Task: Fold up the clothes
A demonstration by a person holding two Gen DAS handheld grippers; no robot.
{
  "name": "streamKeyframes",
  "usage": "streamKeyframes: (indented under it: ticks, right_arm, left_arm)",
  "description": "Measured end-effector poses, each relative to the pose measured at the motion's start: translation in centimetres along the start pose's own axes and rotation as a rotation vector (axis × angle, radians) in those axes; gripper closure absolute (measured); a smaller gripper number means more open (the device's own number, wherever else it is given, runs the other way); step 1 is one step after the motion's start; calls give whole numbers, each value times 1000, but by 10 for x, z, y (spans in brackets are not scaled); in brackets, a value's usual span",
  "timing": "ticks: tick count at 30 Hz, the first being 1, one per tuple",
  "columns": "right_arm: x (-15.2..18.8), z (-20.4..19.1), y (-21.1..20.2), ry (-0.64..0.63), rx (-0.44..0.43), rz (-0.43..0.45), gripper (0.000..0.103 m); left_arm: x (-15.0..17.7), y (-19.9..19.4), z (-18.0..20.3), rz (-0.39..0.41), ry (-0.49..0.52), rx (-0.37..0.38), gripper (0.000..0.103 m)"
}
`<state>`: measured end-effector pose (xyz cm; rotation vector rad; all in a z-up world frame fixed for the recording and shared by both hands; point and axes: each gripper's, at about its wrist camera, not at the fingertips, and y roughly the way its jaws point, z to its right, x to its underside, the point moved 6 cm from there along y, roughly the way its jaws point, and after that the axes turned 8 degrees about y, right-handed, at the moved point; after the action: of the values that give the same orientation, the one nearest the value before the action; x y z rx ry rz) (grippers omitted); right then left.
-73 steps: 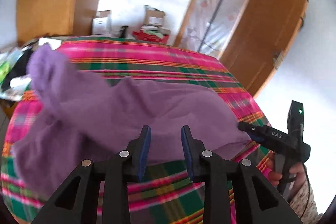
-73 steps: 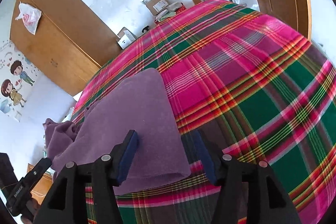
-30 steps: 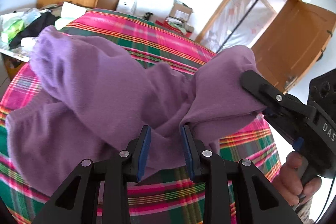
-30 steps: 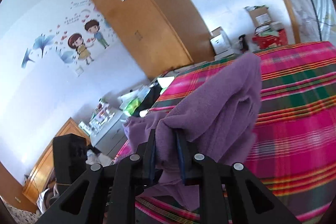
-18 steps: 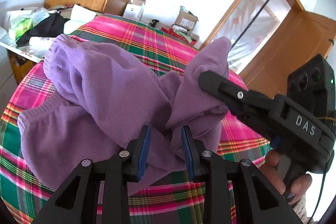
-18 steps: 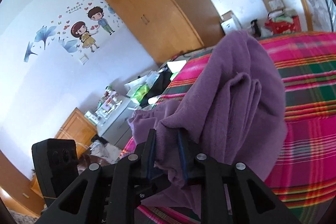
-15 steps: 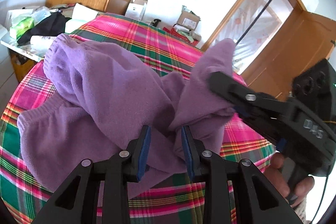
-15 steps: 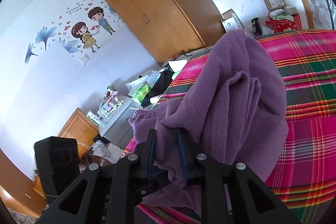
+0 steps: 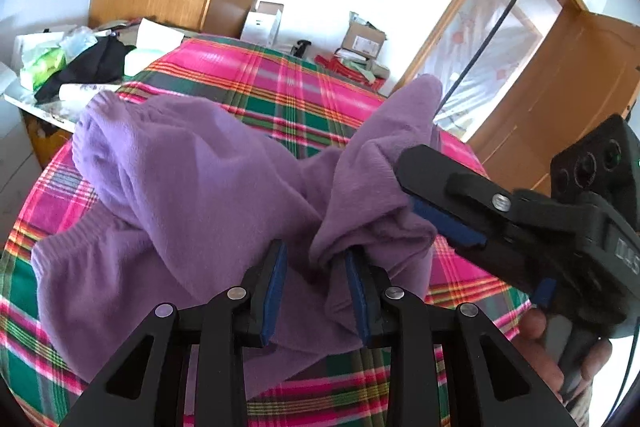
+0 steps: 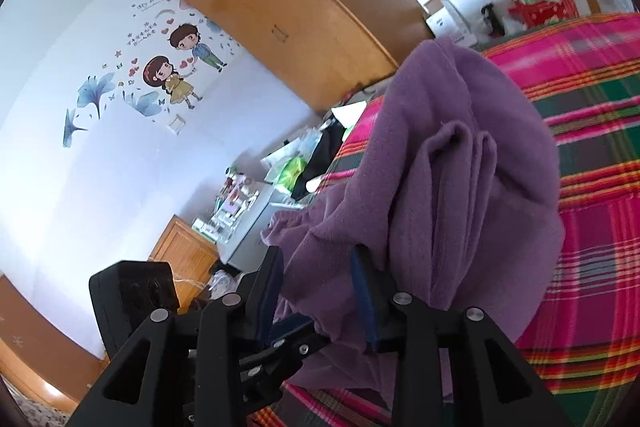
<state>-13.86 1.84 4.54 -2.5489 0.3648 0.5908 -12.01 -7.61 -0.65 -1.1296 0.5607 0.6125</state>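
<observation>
- Left gripper: the jaws are sitting partway open with a clear gap. A fold of the purple fleece garment droops against the right-hand pad, but nothing looks clamped. I'd call it empty and hovering low over the cloth.
- Right gripper: the jaws are a fair way apart, but a thick bunch of fleece fills the whole gap. That end is held up off the bed, so I read it as a real grip on several layers at once.
- The two grippers are very close. From the right wrist cam I can see the left one tucked just under the hanging cloth.
- The garment itself: one end is up in the air at the right gripper, doubled back toward the middle. The rest is lying rumpled on the plaid bed cover, with the elastic-gathered edges off on the left side.
- My read on the step: we're mid-fold, carrying the lifted end over onto the part that's lying down.
- What the next bit needs, I think: bring the held end over to the gathered edges, lay it down flat instead of in a lump, and only then let go. The left gripper is well placed to pin or catch the crease.
- Watch out: fleece is floppy and this bunch is thick, so layers could slide apart and land crooked.
- The hand on the right handle sits past the bed's near edge.
</observation>
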Motion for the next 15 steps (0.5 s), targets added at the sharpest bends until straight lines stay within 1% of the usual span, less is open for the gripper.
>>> streamKeyframes:
  ticks: [1,2,4,7,9,11,15]
  right_arm:
    - [1,1,-3,5,-7,4,57]
    - [1,3,-9,10,-4,17,53]
    - [2,8,-21,20,2,41,53]
    - [4,15,-38,35,12,78,52]
    - [7,21,-48,41,26,99,52]
    - [16,28,-52,27,69,101,52]
    - [36,32,-41,-78,203,45,52]
  left_arm:
    - [0,3,-3,-12,-10,-4,72]
    - [-1,6,-6,-26,-25,-6,72]
    - [0,8,-10,-31,-46,6,72]
    - [0,9,-11,-27,-44,5,72]
    - [-1,9,-15,-29,-69,20,72]
    - [-2,9,-19,-30,-97,35,72]
    - [-6,9,-23,-31,-133,49,72]
